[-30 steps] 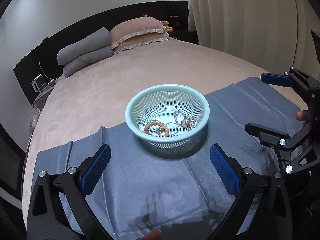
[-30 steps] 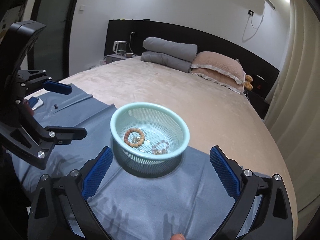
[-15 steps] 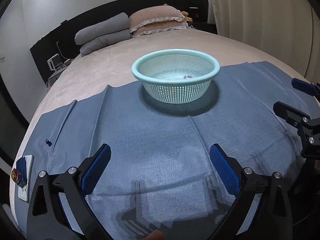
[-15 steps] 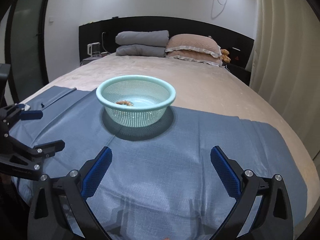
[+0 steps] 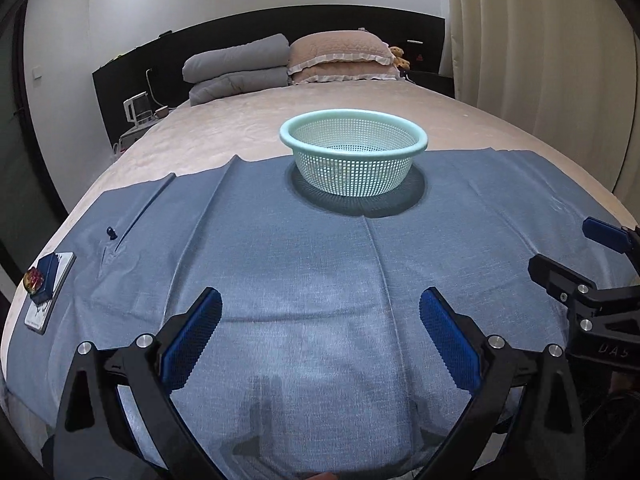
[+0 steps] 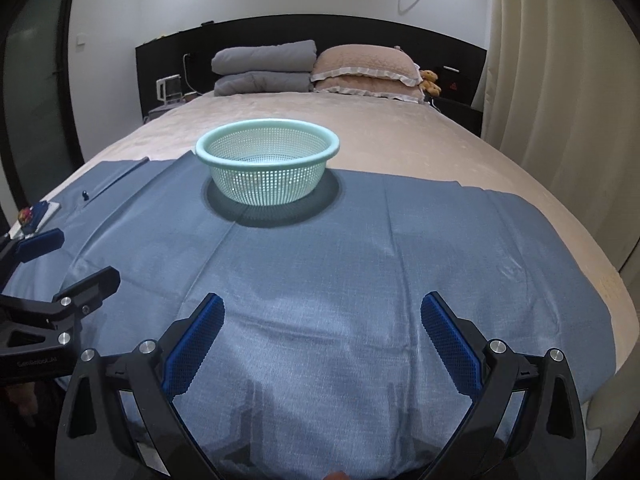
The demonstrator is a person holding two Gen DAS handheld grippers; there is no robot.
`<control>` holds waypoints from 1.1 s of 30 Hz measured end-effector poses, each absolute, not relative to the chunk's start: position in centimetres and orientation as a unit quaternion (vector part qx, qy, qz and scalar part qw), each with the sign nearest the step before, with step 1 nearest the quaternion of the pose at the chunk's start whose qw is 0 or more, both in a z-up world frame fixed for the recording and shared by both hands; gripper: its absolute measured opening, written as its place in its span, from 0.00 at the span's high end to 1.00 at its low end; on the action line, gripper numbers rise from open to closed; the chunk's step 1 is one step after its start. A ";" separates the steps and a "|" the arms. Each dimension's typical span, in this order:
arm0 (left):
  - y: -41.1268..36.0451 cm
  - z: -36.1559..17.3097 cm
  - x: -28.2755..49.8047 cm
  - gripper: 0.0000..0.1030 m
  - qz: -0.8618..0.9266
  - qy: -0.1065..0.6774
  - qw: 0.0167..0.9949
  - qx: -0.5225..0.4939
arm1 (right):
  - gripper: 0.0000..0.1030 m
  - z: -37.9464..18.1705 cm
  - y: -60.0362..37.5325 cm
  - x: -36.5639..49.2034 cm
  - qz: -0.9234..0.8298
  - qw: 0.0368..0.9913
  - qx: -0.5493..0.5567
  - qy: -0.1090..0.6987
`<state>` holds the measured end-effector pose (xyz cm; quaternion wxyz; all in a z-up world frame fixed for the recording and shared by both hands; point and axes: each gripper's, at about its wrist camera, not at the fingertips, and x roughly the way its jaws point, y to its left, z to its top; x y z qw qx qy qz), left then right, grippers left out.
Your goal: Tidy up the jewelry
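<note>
A pale green mesh basket [image 5: 354, 168] [image 6: 267, 176] stands on a blue cloth [image 5: 320, 264] [image 6: 340, 248] spread over the bed. From this low angle its inside is hidden, so no jewelry shows. My left gripper [image 5: 320, 304] is open and empty, low over the cloth's near end, well short of the basket. The right gripper [image 6: 322, 312] is open and empty too, beside the left one; it also shows at the right edge of the left wrist view [image 5: 576, 252]. The left gripper appears at the left edge of the right wrist view [image 6: 74, 258].
A small dark blue box with a reddish ornament rests on a white card [image 5: 44, 284] [image 6: 34, 212] at the cloth's left edge. A tiny dark pin [image 5: 111, 233] [image 6: 85, 193] lies near it. Pillows [image 5: 340, 56] and folded grey quilts [image 5: 236, 68] sit at the headboard; curtains [image 6: 560, 80] hang on the right.
Both grippers have dropped from above the basket and pulled back towards the cloth's near edge. The jewelry seen inside the basket a second ago is now hidden behind its wall.
</note>
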<state>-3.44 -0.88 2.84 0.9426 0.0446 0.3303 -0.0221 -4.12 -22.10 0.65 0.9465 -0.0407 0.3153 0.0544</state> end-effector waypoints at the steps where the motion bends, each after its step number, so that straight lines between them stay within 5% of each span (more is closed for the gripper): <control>1: -0.6 2.8 -3.5 0.06 -0.015 0.334 0.942 0.040 | 0.08 0.7 -22.2 -4.5 0.052 0.946 -0.040 0.317; 33: 2.3 9.9 -10.1 0.06 0.032 0.321 0.946 0.017 | 0.08 6.1 -23.8 -10.4 0.018 0.953 -0.012 0.302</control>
